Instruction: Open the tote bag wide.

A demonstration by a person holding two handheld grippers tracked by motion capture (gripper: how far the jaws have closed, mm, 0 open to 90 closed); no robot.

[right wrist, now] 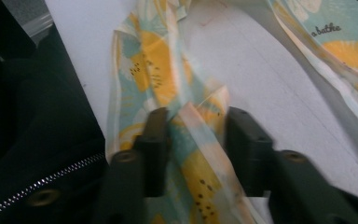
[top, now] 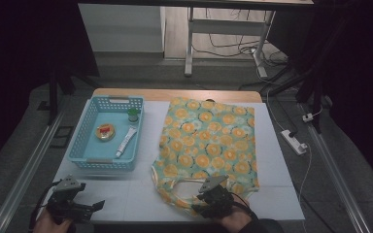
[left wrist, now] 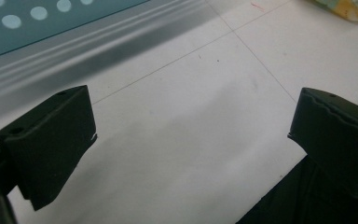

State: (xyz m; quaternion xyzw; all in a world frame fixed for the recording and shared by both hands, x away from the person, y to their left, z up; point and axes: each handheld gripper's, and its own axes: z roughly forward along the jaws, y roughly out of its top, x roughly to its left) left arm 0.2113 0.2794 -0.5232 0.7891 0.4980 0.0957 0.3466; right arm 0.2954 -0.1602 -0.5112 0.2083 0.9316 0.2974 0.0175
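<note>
We find the flowered top [top: 209,141] spread flat on the right half of the counter [top: 150,187], its straps at the near edge. The right claw [right wrist: 193,135] has one strap [right wrist: 191,154] between its jaws, pinching it. We judge the grasp is being taken; next comes a lift or fold. The left claw [left wrist: 191,135] stands spread above the near left corner.

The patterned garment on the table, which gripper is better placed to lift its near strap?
Right. The right gripper already has the garment's strap between its jaws at the near edge. The left gripper is open over bare table, beside the blue basket.
</note>
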